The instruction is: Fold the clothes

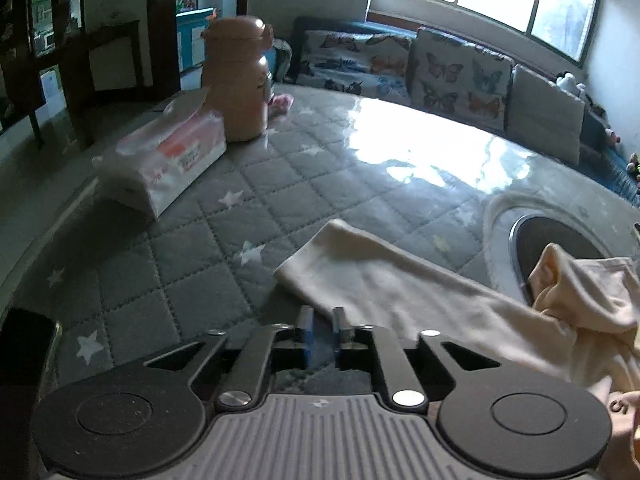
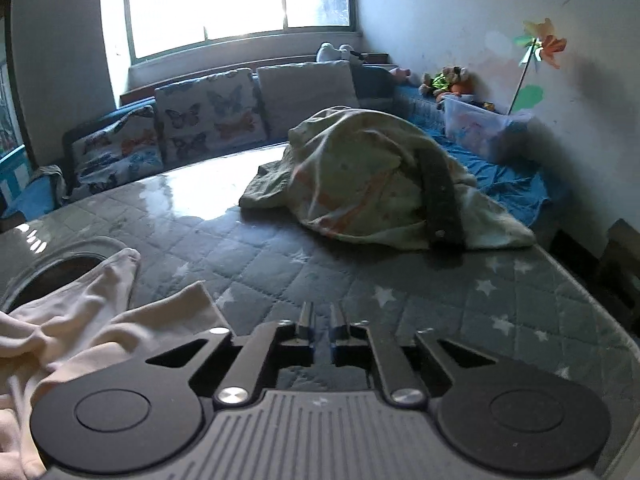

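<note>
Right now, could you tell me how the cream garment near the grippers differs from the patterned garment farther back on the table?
The cream garment is plain and pale; the patterned garment is greenish with orange markings and a dark band. The cream one lies low, partly spread with one flat section; the patterned one is heaped in a tall mound. The cream one overlaps the table's round dark opening; the patterned one sits clear of it. Both are unfolded.

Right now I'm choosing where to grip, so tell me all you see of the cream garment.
The cream knit garment looks soft and thin. One long flat part stretches across the grey quilted star-print table cover; the rest lies bunched, partly over a dark round inset. Neither gripper holds it.
</note>
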The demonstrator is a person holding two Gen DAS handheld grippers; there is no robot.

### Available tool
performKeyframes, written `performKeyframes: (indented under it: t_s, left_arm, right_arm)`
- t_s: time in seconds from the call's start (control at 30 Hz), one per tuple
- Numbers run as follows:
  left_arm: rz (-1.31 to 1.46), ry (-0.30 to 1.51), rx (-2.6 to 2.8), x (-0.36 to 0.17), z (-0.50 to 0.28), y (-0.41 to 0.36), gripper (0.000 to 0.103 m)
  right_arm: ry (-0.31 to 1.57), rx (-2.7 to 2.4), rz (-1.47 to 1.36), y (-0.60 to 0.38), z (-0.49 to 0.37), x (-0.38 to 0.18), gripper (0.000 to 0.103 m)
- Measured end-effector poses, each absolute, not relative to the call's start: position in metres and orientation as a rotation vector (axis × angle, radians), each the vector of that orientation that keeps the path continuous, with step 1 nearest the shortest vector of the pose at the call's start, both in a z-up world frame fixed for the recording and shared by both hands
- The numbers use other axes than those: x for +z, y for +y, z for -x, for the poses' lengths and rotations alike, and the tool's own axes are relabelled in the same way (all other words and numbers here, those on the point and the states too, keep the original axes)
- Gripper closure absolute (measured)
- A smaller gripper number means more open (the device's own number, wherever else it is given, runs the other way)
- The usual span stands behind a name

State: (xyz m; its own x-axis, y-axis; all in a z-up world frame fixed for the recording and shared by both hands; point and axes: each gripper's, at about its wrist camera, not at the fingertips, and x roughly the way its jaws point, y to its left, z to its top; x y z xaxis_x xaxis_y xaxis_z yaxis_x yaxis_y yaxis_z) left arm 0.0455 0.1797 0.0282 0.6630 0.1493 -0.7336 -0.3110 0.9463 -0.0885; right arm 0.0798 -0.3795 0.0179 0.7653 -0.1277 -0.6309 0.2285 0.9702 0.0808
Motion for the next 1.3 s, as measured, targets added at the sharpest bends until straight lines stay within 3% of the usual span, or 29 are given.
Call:
performKeyframes:
  t_s: [0.07,0.2,0.27,0.43,0.5,0.53,0.63,1.03,1.3]
  left_arm:
    - [0.201,0.789,0.260,0.033,-0.050,0.178,0.051]
    - [0.185,0.765,0.239,0.039,-0.054,0.171,0.040]
    - [0.186,0.756,0.236,0.041,-0.056,0.169,0.021]
    - [0.197,0.726,0.204,0.043,-0.062,0.161,0.008]
    - [0.195,0.701,0.177,0.045,-0.065,0.156,0.001]
    - [0.192,0.690,0.163,0.046,-0.066,0.152,0.000]
    - [0.192,0.671,0.112,0.050,-0.072,0.141,0.000]
    - [0.173,0.683,0.023,0.050,-0.100,0.109,0.000]
    - [0.172,0.701,0.009,0.046,-0.111,0.105,0.000]
  right_arm:
    - [0.688,-0.170,-0.184,-0.375,-0.085,0.012,0.081]
    - [0.732,-0.112,-0.203,-0.359,-0.104,-0.004,0.079]
    - [0.741,-0.093,-0.204,-0.352,-0.113,-0.009,0.070]
    - [0.774,-0.046,-0.202,-0.339,-0.129,-0.023,0.070]
    - [0.766,-0.050,-0.166,-0.335,-0.130,-0.025,0.076]
    - [0.764,-0.054,-0.158,-0.333,-0.130,-0.025,0.089]
    - [0.750,-0.069,-0.167,-0.336,-0.124,-0.020,0.100]
    - [0.615,-0.306,-0.051,-0.394,-0.070,0.035,0.100]
    - [0.723,-0.393,-0.066,-0.421,-0.066,0.017,0.097]
